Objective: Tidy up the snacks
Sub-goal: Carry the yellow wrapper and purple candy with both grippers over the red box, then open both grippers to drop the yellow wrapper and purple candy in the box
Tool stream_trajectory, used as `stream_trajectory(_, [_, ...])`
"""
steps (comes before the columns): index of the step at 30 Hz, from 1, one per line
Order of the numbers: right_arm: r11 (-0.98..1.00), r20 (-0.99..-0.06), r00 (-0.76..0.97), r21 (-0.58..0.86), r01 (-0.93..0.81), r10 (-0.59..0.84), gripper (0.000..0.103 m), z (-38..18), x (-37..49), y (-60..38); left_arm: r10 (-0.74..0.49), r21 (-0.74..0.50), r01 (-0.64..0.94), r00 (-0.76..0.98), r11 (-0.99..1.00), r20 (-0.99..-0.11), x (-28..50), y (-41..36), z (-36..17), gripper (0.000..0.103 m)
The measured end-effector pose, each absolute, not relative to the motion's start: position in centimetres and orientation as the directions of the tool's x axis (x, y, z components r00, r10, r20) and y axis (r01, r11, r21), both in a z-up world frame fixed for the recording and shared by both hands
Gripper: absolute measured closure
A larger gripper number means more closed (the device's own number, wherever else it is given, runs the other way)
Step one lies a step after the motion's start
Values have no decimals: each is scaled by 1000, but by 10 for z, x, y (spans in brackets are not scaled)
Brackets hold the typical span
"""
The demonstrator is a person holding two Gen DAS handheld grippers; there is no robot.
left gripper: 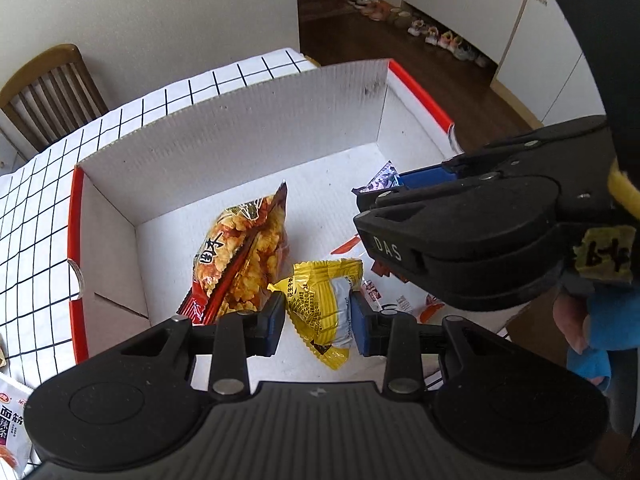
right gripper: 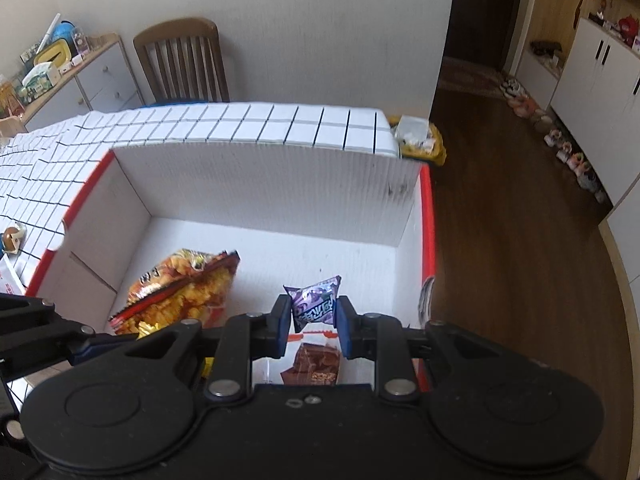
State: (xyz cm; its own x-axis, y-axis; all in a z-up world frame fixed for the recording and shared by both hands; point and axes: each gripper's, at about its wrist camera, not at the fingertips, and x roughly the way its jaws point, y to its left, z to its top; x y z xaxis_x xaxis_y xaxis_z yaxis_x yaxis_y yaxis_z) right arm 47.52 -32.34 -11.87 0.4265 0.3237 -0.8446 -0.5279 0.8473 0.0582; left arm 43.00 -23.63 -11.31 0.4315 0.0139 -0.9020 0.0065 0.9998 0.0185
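Note:
A white cardboard box with red rims point(left gripper: 256, 136) point(right gripper: 280, 184) stands on the gridded tablecloth. My left gripper point(left gripper: 318, 316) is shut on a yellow snack packet point(left gripper: 320, 300) and holds it inside the box. My right gripper point(right gripper: 313, 322) is shut on a small purple snack packet point(right gripper: 314, 304) over the box's right side; it also shows in the left wrist view point(left gripper: 460, 232). A red and orange bag of fried snacks point(left gripper: 240, 256) point(right gripper: 180, 292) lies on the box floor. A white packet with a brown wafer picture point(right gripper: 316, 364) lies under the right gripper.
A wooden chair point(right gripper: 180, 64) stands behind the table. A snack packet point(left gripper: 10, 424) lies on the tablecloth point(left gripper: 48, 184) left of the box. A yellow bin point(right gripper: 420, 140) sits by the table's far corner. Shoes line the wooden floor point(right gripper: 520, 240) at right.

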Motion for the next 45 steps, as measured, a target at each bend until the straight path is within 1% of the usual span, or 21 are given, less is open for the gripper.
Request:
stream_trajectory(5, [841, -854, 410, 58, -538, 321, 79, -125, 474, -324, 9, 12, 3, 402, 1000, -916, 437, -235, -122, 69])
stream_trajectory(12, [839, -857, 399, 67, -541, 325, 74, -125, 474, -326, 6, 5, -5, 369, 1000, -929, 440, -235, -131, 68])
stream_trajectory(15, [841, -857, 396, 76, -536, 330, 73, -124, 476, -327, 2, 0, -4, 373, 1000, -928, 439, -234, -131, 65])
stream_trajectory(17, [841, -857, 393, 81, -535, 333, 71, -124, 477, -328, -3, -7, -11, 377, 1000, -926, 438, -233, -131, 62])
stream_trajectory(19, [843, -856, 397, 81, -531, 333, 68, -124, 476, -330, -9, -18, -20, 384, 1000, -923, 436, -230, -129, 52])
stream_trajectory(21, [845, -855, 398, 84, -528, 333, 66, -123, 476, -331, -18, -30, -22, 399, 999, -917, 435, -228, -126, 45])
stream_trajectory(22, [846, -853, 400, 85, -526, 334, 66, -122, 475, -333, -21, -34, -24, 405, 999, -914, 434, -227, -125, 44])
stream_trajectory(25, [847, -849, 407, 86, -525, 338, 65, -118, 473, -334, -28, -46, -33, 418, 998, -908, 429, -225, -119, 44])
stream_trajectory(27, [845, -845, 410, 88, -528, 343, 63, -114, 470, -335, -34, -56, -38, 427, 998, -904, 425, -223, -116, 44])
stream_trajectory(28, [844, -843, 412, 86, -529, 345, 61, -112, 468, -335, -36, -59, -40, 431, 997, -902, 422, -222, -114, 44])
stream_trajectory(29, [844, -841, 417, 84, -530, 345, 55, -110, 467, -335, -36, -60, -42, 435, 997, -900, 421, -221, -112, 44])
stream_trajectory(30, [844, -837, 424, 81, -531, 347, 52, -108, 465, -335, -34, -60, -45, 439, 997, -898, 419, -220, -110, 44])
stream_trajectory(34, [839, -827, 435, 79, -538, 357, 51, -99, 458, -334, -25, -58, -57, 460, 997, -887, 409, -217, -102, 44])
stream_trajectory(36, [837, -820, 441, 81, -541, 365, 48, -94, 454, -335, -24, -59, -59, 472, 996, -882, 404, -215, -96, 43])
stream_trajectory(39, [830, -809, 454, 73, -552, 373, 47, -86, 448, -334, -24, -62, -61, 491, 996, -871, 396, -211, -88, 43])
stream_trajectory(42, [824, -797, 466, 68, -563, 384, 41, -79, 441, -334, -21, -57, -55, 509, 997, -861, 387, -208, -79, 43])
stream_trajectory(45, [816, -786, 474, 65, -575, 396, 40, -71, 434, -333, -24, -63, -58, 525, 996, -851, 379, -204, -72, 42])
